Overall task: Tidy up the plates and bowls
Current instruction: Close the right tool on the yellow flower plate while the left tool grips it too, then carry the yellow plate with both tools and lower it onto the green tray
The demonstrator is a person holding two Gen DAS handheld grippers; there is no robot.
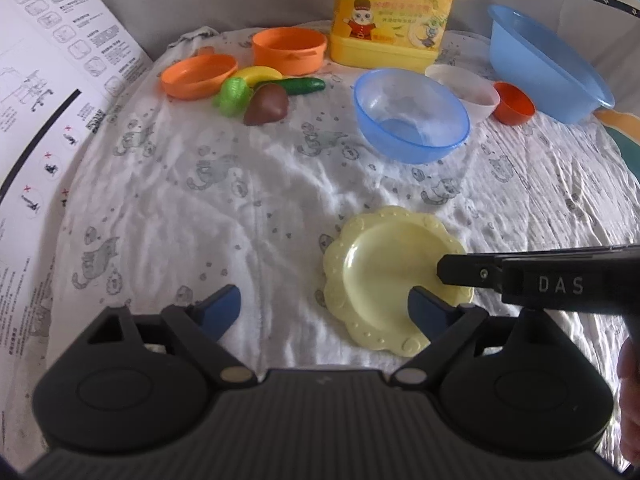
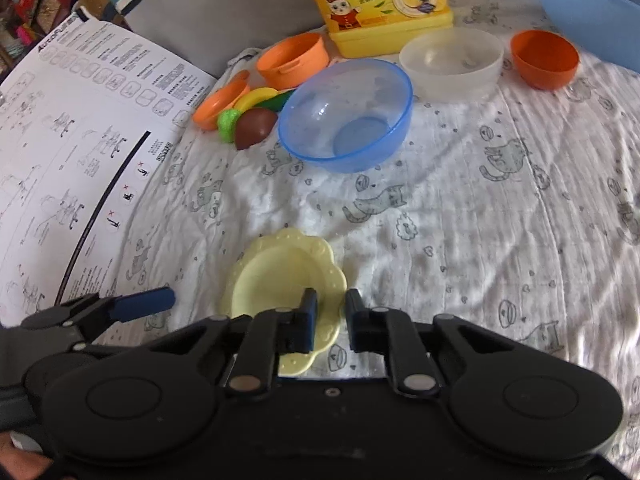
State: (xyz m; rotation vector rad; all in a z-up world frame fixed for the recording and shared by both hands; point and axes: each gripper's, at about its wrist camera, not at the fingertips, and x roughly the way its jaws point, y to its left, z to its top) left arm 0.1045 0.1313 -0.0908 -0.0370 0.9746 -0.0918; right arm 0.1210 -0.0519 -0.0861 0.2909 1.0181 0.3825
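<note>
A pale yellow flower-shaped plate (image 1: 380, 268) lies on the white printed cloth (image 1: 224, 208), near the front. My left gripper (image 1: 324, 308) is open just left of the plate, its right fingertip over the plate's near rim and nothing between the pads. My right gripper (image 2: 330, 316) reaches in from the right and is shut on the yellow plate (image 2: 280, 276), with the right rim between its narrow jaws. Farther back stand a clear blue bowl (image 1: 412, 116), a white bowl (image 1: 468, 88), a small orange bowl (image 1: 514, 104), an orange dish (image 1: 198, 76) and an orange pot (image 1: 288, 48).
A big blue basin (image 1: 548, 64) sits at the back right and a yellow detergent jug (image 1: 396, 12) at the back. Toy food (image 1: 264, 96) lies beside the orange dish. A printed instruction sheet (image 1: 52, 92) stands along the left. A hand (image 1: 630, 400) shows at the right edge.
</note>
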